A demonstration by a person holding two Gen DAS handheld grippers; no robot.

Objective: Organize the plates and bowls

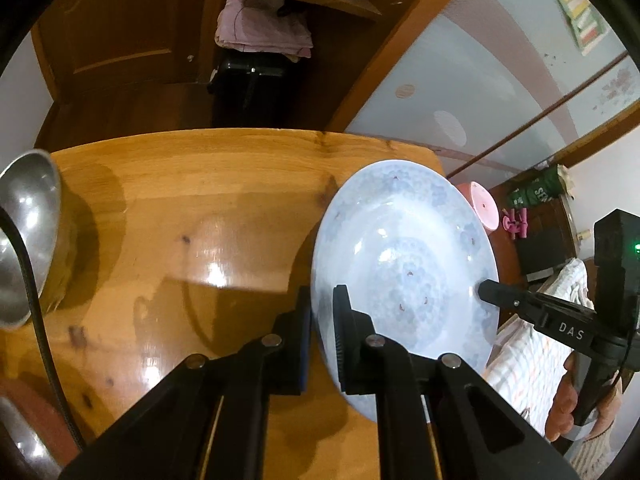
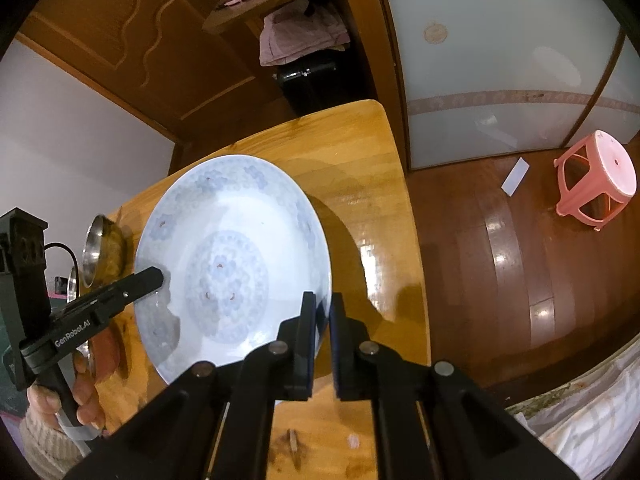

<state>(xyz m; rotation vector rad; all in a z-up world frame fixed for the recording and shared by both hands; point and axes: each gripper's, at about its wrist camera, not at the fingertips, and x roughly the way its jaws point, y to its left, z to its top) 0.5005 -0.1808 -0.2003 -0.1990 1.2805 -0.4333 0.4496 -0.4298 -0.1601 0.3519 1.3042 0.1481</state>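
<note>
Both tongs are gripping one floral plate: left tongs (image 1: 322,336) and right tongs (image 2: 323,332) are pinching opposite rims, holding it tilted over the worktop (image 1: 180,200). Next, you're probably setting it near the steel bowls (image 2: 100,252).

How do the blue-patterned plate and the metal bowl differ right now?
The plate is pale blue-patterned ceramic; the metal bowl is plain and shiny. The plate is wide and shallow, the bowl deeper. The plate is gripped at opposite rims by the left gripper and right gripper; the bowl sits untouched on the table.
</note>
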